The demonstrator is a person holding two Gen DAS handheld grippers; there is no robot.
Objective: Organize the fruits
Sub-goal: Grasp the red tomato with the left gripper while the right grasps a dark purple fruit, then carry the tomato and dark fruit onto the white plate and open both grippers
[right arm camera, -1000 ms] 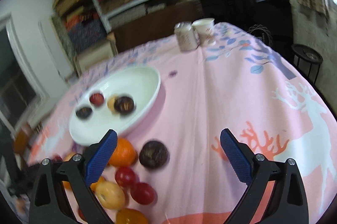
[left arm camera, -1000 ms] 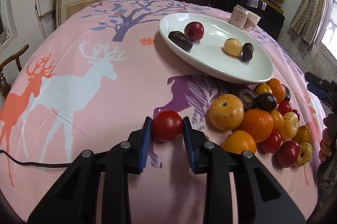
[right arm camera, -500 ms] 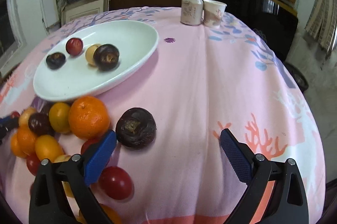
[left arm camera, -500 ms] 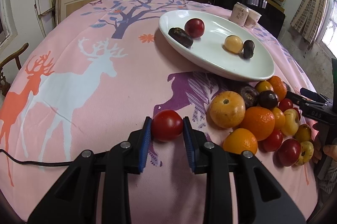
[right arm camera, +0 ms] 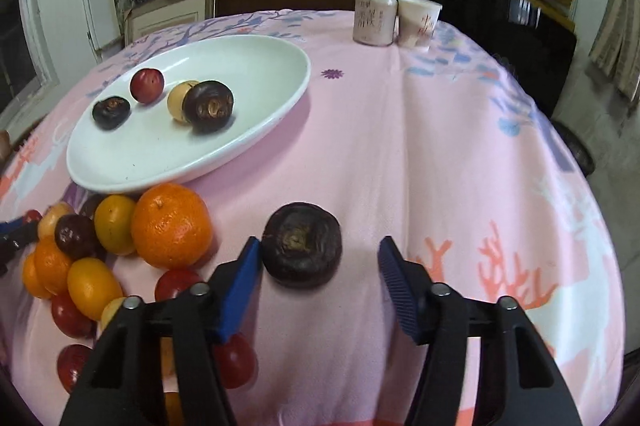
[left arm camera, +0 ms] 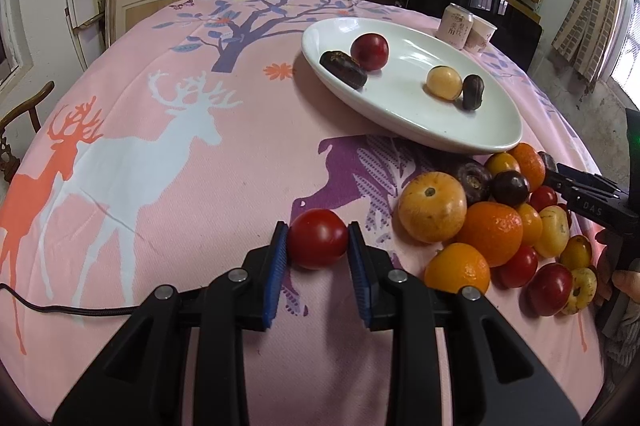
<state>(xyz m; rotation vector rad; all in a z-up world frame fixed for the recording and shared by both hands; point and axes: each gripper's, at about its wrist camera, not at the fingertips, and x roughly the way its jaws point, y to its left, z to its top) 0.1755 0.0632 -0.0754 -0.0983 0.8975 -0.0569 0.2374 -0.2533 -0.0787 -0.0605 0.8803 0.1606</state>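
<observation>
My left gripper [left arm camera: 317,230] is shut on a red tomato [left arm camera: 318,240] just above the pink cloth. A white oval plate [left arm camera: 440,141] behind it holds a red fruit, a yellow one and two dark ones. A pile of oranges, tomatoes and small yellow and dark fruits [left arm camera: 492,226] lies to the right of it. In the right wrist view my right gripper [right arm camera: 319,244] is closing around a dark brown fruit [right arm camera: 302,244] on the cloth. The left pad touches it; the right pad stands apart. The plate [right arm camera: 160,181] and an orange [right arm camera: 171,224] lie to the left.
A drink can [right arm camera: 374,17] and a paper cup [right arm camera: 418,21] stand at the table's far edge. A black cable [left arm camera: 60,310] crosses the cloth at the lower left. A wooden chair [left arm camera: 20,109] stands off the left edge. Shelves fill the back wall.
The right gripper rolled level, came down over the dark brown fruit, and its jaws narrowed around it. The left gripper kept still with the tomato.
</observation>
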